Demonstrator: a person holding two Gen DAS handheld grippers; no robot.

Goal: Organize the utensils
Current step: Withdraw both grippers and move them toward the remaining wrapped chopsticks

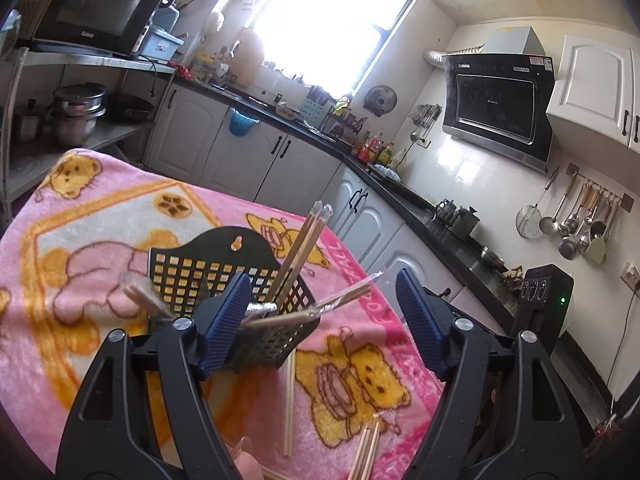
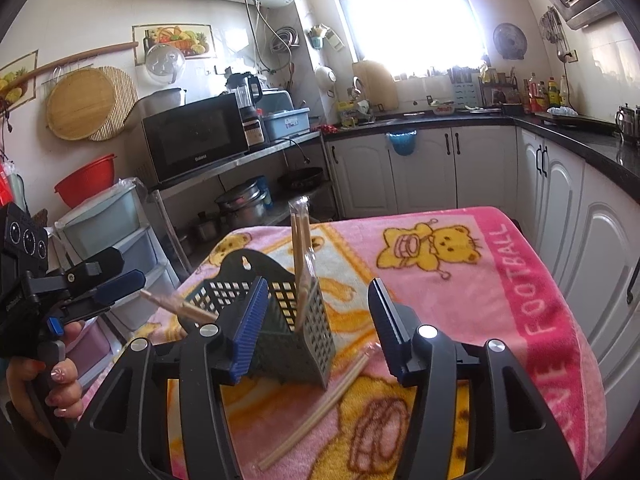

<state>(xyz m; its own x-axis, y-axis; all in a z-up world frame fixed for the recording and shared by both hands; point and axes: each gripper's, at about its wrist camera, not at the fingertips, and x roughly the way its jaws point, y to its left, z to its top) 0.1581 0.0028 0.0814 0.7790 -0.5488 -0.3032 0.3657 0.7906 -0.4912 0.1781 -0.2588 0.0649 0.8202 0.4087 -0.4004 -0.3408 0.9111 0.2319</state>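
Observation:
A dark perforated utensil basket (image 1: 224,276) (image 2: 304,320) stands on the pink bear blanket (image 1: 100,216) (image 2: 460,280). One wrapped chopstick pair (image 1: 304,240) (image 2: 301,248) stands upright in it. My left gripper (image 1: 324,312) is open just above the basket; another wrapped pair (image 1: 316,310) leans out over the basket's near rim between its fingers, apparently untouched. In the right wrist view the left gripper (image 2: 120,284) sits left of the basket with a chopstick pair (image 2: 180,306) by its tip. My right gripper (image 2: 318,320) is open and empty around the basket. Loose chopsticks (image 1: 289,396) (image 2: 320,408) lie on the blanket.
More loose chopsticks (image 1: 368,452) lie at the blanket's near edge. White cabinets under a black counter (image 2: 580,140) run along the back and right. A metal shelf with a microwave (image 2: 196,140) and pots stands at the left, with plastic drawers (image 2: 116,232) nearby.

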